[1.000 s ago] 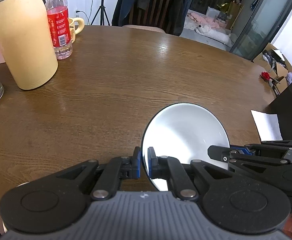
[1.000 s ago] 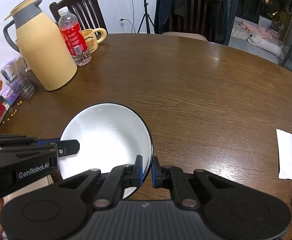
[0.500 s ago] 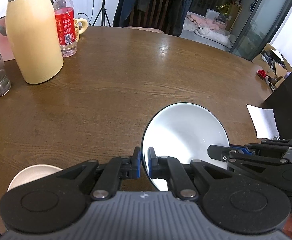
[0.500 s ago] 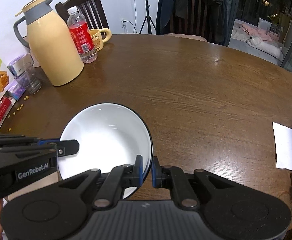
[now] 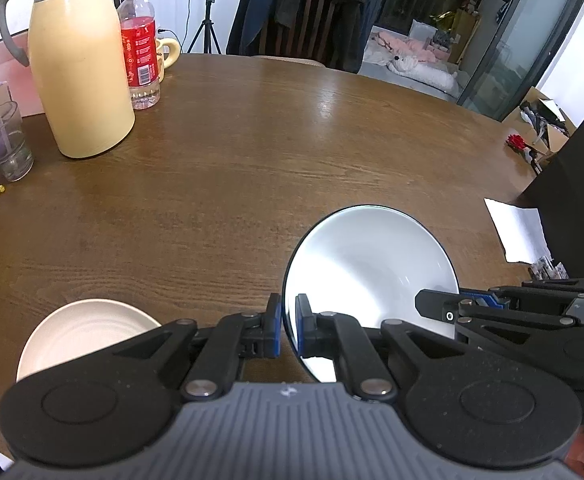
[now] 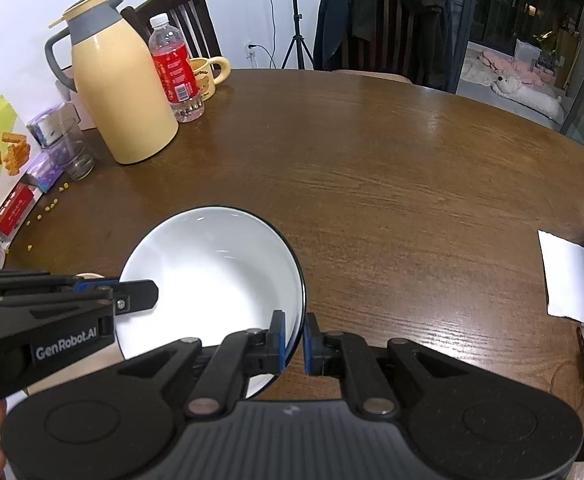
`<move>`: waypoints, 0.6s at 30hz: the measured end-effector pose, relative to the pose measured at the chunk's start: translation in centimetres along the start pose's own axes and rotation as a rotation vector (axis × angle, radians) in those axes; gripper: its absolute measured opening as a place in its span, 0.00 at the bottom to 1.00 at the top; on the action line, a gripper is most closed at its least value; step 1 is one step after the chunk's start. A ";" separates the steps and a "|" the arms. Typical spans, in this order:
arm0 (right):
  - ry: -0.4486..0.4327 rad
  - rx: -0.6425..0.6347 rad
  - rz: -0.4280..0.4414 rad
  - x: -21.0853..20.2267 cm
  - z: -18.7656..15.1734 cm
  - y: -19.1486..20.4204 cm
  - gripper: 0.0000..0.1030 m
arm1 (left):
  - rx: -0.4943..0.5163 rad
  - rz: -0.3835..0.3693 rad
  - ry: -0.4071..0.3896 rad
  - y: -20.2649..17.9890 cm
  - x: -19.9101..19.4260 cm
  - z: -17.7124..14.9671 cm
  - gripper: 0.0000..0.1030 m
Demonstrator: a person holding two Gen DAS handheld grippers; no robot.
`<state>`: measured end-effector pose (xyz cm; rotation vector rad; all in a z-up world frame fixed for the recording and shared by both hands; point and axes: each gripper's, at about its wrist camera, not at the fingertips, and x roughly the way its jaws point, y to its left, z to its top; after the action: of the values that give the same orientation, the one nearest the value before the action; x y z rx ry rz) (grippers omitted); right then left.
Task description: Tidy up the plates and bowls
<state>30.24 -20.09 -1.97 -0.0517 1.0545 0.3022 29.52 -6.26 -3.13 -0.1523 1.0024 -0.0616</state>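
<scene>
A white bowl with a thin dark rim [image 5: 368,264] [image 6: 215,276] hangs above the brown wooden table, held from both sides. My left gripper [image 5: 288,320] is shut on the bowl's left rim, and my right gripper [image 6: 294,334] is shut on its right rim. Each gripper also shows in the other's view, reaching in from the side over the bowl. A cream plate [image 5: 79,332] lies on the table at the lower left of the left wrist view, partly hidden behind my left gripper.
A cream thermos jug [image 5: 79,76] [image 6: 123,92], a red-labelled water bottle [image 5: 139,52], a yellow mug [image 6: 207,74] and a glass [image 5: 5,144] stand at the far left. White paper [image 5: 518,232] [image 6: 576,280] and a black box [image 5: 576,196] lie at the right edge.
Both grippers have drawn back toward me with the bowl between them. The jug and bottle now look farther off, and the cream plate has come into view at the lower left.
</scene>
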 end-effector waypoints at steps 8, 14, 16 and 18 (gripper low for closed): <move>-0.004 0.000 -0.008 -1.1 -1.5 0.7 0.08 | 0.003 -0.005 -0.004 -0.2 -1.2 -1.5 0.07; -0.008 0.005 -0.014 -2.1 -2.8 0.8 0.08 | 0.008 -0.009 -0.005 -0.4 -1.9 -2.4 0.07; -0.009 0.007 -0.018 -2.4 -3.2 0.8 0.08 | 0.012 -0.012 -0.006 -0.5 -2.2 -2.8 0.07; -0.010 0.011 -0.019 -2.8 -3.7 0.8 0.08 | 0.014 -0.015 -0.006 -0.7 -2.4 -3.2 0.07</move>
<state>25.63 -20.65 -1.29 -0.0506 1.0449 0.2791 25.57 -6.99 -2.67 -0.1468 0.9951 -0.0823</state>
